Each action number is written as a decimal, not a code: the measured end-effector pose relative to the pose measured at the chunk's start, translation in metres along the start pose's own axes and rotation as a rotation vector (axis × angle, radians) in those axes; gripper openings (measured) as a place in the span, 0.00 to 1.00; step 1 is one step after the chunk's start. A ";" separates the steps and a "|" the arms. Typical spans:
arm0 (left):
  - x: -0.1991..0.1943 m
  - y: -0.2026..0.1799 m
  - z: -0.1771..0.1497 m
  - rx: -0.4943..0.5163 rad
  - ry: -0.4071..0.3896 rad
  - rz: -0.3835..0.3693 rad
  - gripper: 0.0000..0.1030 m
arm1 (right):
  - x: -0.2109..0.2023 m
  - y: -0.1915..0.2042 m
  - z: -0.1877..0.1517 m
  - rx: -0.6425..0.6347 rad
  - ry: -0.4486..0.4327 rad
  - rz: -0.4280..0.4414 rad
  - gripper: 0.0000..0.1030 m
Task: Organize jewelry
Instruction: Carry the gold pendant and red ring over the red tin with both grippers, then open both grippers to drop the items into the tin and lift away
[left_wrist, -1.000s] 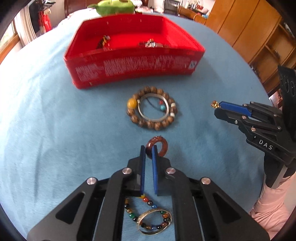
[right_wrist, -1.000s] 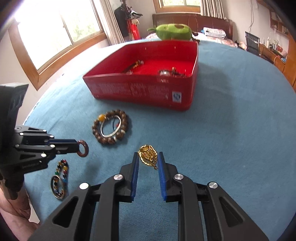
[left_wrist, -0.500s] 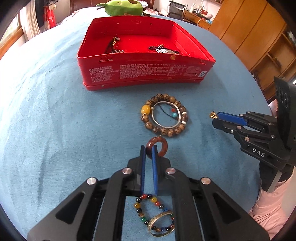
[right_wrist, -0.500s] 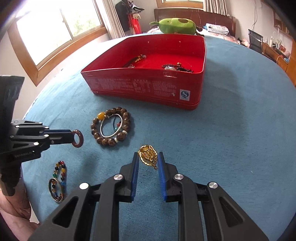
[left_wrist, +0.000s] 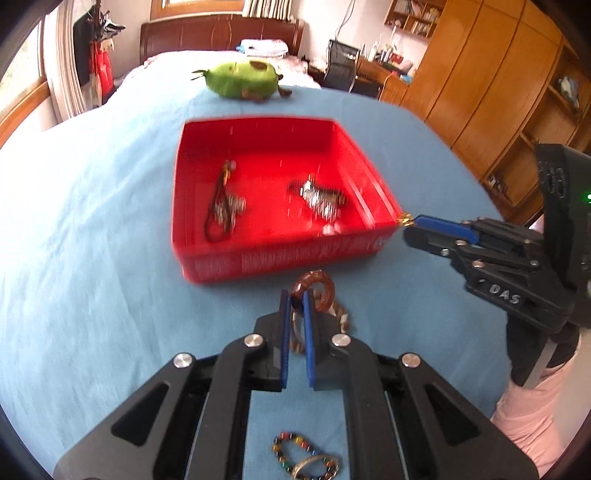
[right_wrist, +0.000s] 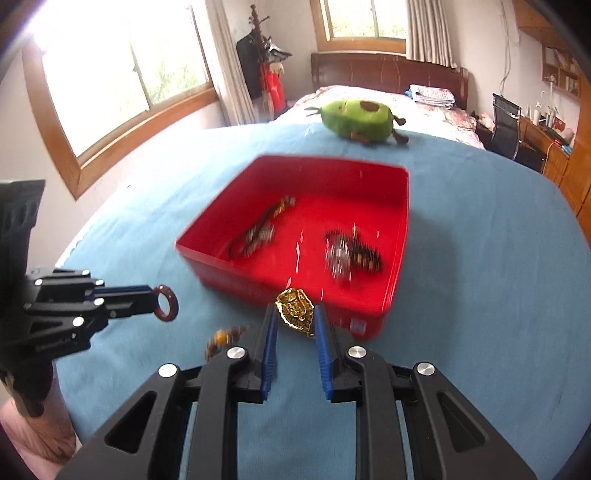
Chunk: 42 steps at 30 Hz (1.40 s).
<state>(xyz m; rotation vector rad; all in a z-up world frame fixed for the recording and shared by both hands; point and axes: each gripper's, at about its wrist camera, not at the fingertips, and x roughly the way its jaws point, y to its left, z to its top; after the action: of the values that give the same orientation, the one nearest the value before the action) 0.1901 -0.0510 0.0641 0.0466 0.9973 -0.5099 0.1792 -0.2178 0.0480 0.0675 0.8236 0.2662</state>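
Note:
My left gripper is shut on a reddish-brown ring, held just short of the red box's near wall; the ring also shows in the right wrist view. My right gripper is shut on a gold pendant, at the red box's near right corner; its tip shows in the left wrist view. The box holds a dark cord piece and a silver-and-dark bead piece.
A wooden bead bracelet lies on the blue cloth below the grippers, mostly hidden. A multicoloured bead bracelet with a gold bangle lies nearer. A green plush toy sits behind the box. Wooden cabinets stand at the right.
Both grippers have risen and moved forward toward the red box, each still holding its piece. The wooden bracelet has slipped under the left fingers.

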 end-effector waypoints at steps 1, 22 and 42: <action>0.000 0.000 0.008 -0.004 -0.011 0.006 0.05 | 0.003 -0.001 0.006 0.005 -0.004 -0.006 0.19; 0.122 0.059 0.110 -0.165 0.029 0.141 0.05 | 0.126 -0.054 0.074 0.125 0.096 -0.083 0.20; 0.152 0.070 0.127 -0.178 0.060 0.158 0.08 | 0.153 -0.060 0.085 0.148 0.135 -0.103 0.21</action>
<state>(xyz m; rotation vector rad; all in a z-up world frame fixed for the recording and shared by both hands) 0.3865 -0.0824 -0.0026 -0.0185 1.0842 -0.2750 0.3527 -0.2322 -0.0133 0.1461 0.9776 0.1128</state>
